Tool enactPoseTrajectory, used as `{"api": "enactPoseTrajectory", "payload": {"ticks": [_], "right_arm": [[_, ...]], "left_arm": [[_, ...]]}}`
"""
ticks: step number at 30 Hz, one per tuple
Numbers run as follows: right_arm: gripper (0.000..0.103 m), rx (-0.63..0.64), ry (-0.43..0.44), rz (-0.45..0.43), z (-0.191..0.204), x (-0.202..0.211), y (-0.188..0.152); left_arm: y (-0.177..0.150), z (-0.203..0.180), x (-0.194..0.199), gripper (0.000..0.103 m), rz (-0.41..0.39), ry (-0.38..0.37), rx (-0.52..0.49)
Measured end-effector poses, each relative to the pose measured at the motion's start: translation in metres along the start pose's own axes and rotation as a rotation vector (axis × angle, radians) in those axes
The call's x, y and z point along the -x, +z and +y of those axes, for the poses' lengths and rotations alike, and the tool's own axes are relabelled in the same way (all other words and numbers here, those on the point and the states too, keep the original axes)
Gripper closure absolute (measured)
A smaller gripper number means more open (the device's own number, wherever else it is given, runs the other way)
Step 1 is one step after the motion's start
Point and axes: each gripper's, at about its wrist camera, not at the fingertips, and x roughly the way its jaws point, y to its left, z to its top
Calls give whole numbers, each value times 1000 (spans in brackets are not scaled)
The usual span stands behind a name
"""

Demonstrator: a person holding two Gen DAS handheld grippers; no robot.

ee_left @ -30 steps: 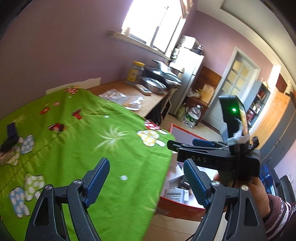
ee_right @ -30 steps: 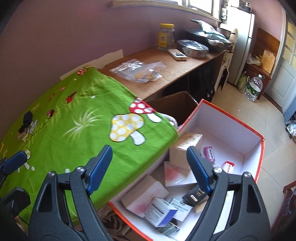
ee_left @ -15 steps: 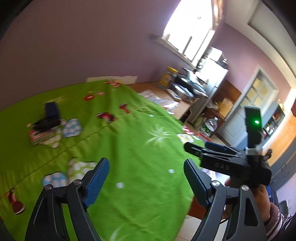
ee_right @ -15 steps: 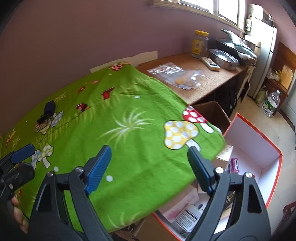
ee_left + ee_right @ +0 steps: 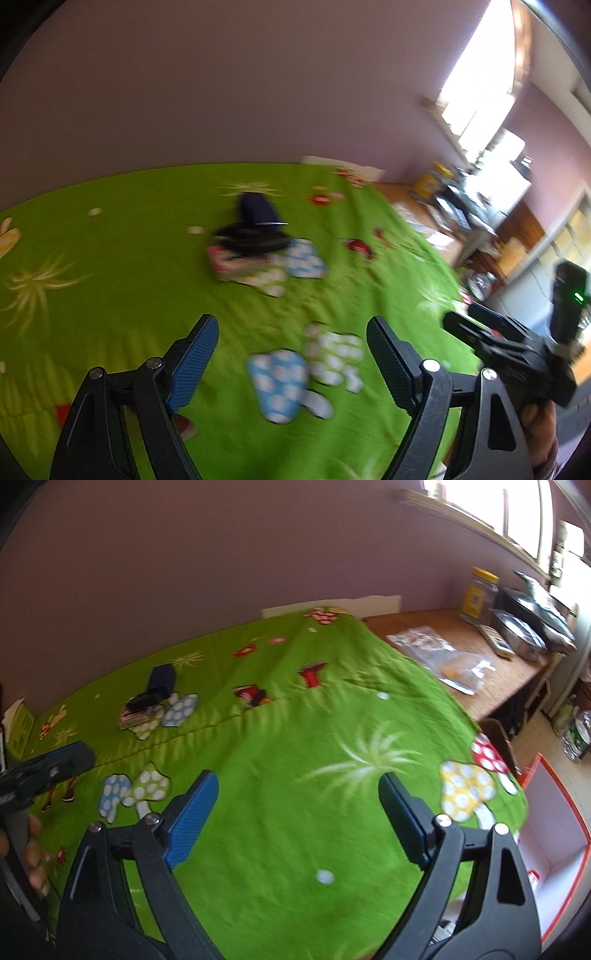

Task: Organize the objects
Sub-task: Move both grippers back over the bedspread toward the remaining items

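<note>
Both of my claws hover spread wide and hold nothing above the bright green mushroom-print cloth (image 5: 295, 746) that covers the worktop. My left claw (image 5: 291, 360) points at a small pile near the far wall: a dark navy box (image 5: 256, 211) standing behind a black object (image 5: 251, 238) that lies on a flat pink-patterned pack (image 5: 236, 264); blur hides the details. My right claw (image 5: 295, 812) sees the same pile (image 5: 147, 701) far to its left, well apart from both claws. An orange-rimmed white cardboard box (image 5: 554, 834) sits low past the cloth's right edge.
</note>
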Motion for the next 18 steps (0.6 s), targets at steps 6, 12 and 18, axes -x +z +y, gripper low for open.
{"api": "enactPoseTrajectory", "payload": {"ticks": [6, 12, 18], "right_arm": [[11, 27, 55, -9, 12, -10, 8], [10, 27, 79, -12, 11, -16, 12], [10, 7, 90, -2, 2, -24, 15]], "left_arm": [[16, 8, -24, 20, 26, 100, 17], [28, 3, -56, 20, 45, 193, -5], [34, -5, -72, 26, 30, 279, -79]]}}
